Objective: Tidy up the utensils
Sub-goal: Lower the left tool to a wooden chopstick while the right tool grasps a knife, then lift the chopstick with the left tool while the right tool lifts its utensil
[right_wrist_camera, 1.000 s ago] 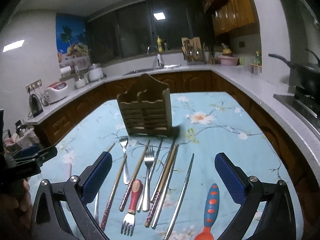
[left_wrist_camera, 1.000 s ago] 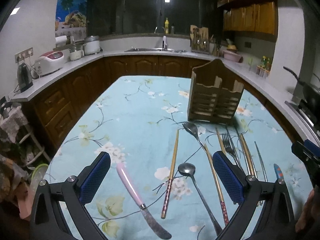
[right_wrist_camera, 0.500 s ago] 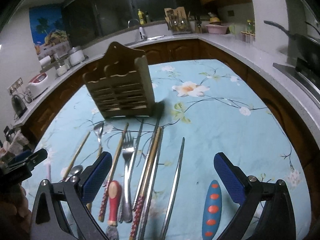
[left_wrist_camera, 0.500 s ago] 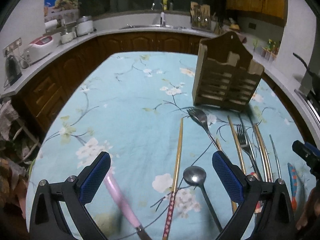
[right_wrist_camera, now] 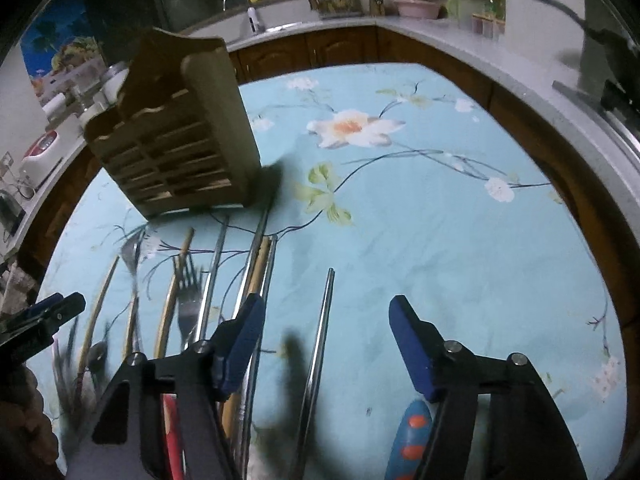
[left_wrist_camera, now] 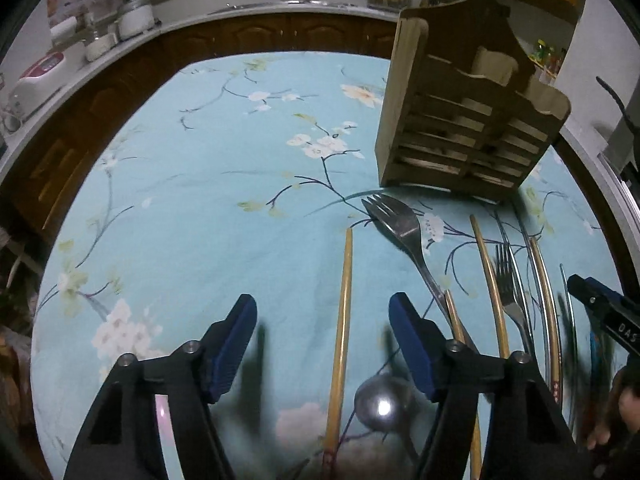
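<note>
Nothing is sorted yet: the slatted wooden utensil holder (left_wrist_camera: 460,128) is seen empty, and the cutlery lies on the floral blue desk (left_wrist_camera: 224,200). A gold-coloured chopstick (left_wrist_camera: 342,320) lies between the closing left claw (left_wrist_camera: 322,320), ungrasped; a steel chopstick (right_wrist_camera: 320,344) likewise between the closing right claw (right_wrist_camera: 326,322).

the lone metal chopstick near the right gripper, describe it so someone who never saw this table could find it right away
Start at the slatted wooden holder standing on the blue flowered tablecloth; a row of cutlery lies in front of it. The metal chopstick is the thin silver rod at the row's right end, between the right gripper's open jaws. Unlike the bunched pieces to its left, it lies alone on bare cloth.
</note>
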Motion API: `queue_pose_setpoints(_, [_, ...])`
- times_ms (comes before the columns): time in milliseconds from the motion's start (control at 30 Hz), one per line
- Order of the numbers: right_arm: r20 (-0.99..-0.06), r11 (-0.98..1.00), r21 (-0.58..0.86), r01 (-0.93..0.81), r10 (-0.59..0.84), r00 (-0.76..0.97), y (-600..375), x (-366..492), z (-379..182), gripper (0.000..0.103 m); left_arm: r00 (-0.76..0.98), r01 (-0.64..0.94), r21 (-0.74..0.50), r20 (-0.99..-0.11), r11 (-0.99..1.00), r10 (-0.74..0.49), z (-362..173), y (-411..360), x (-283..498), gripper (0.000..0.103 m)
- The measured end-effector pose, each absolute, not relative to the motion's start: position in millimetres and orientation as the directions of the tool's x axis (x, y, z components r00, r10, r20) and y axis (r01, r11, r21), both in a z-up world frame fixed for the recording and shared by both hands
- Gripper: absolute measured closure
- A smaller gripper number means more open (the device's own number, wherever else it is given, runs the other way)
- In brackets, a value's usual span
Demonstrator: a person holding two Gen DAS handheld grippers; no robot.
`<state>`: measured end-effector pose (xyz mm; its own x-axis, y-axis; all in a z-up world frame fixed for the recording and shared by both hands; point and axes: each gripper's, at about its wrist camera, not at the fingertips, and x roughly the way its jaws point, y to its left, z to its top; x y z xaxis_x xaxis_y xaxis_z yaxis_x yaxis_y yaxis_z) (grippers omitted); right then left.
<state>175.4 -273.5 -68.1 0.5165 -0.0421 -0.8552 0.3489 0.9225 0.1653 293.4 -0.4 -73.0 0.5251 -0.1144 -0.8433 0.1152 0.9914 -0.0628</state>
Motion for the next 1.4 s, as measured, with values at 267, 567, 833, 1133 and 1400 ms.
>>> queue_pose_setpoints(267, [-0.874,0.924,0.163,0.347,-0.027,0.485,-276.8,186.1,-80.5,0.060,0.473,0.140,-0.072,-0.871,0.988,-0.131,-90.8,-7.1,326.4,0.048])
queue_pose_setpoints(567, [-0.895,0.937,0.124,0.327,-0.037,0.444,-274.6,200.7,-83.7,0.070,0.441,0.187,-0.027,-0.891,0.982,-0.109,-100.4,-23.4,347.0,0.065])
queue_pose_setpoints(833, [-0.903,0.947,0.089,0.310,-0.055,0.425,-268.5,209.6,-84.4,0.075,0.445,0.245,0.016,-0.890,0.969,-0.098,-102.7,-35.9,352.1,0.082])
queue_pose_setpoints(1133, [-0.900,0.944,0.135,0.300,-0.010,0.436,-269.2,208.8,-83.2,0.099,0.425,0.229,-0.077,-0.889,0.970,-0.171,-94.3,-17.7,343.2,0.099])
queue_pose_setpoints(1400, [-0.842,0.936,0.223,0.272,0.044,0.538,-266.7,192.7,-44.9,0.099,0.488,0.220,-0.156,-0.837,0.963,-0.247,-50.8,8.6,306.6,0.099])
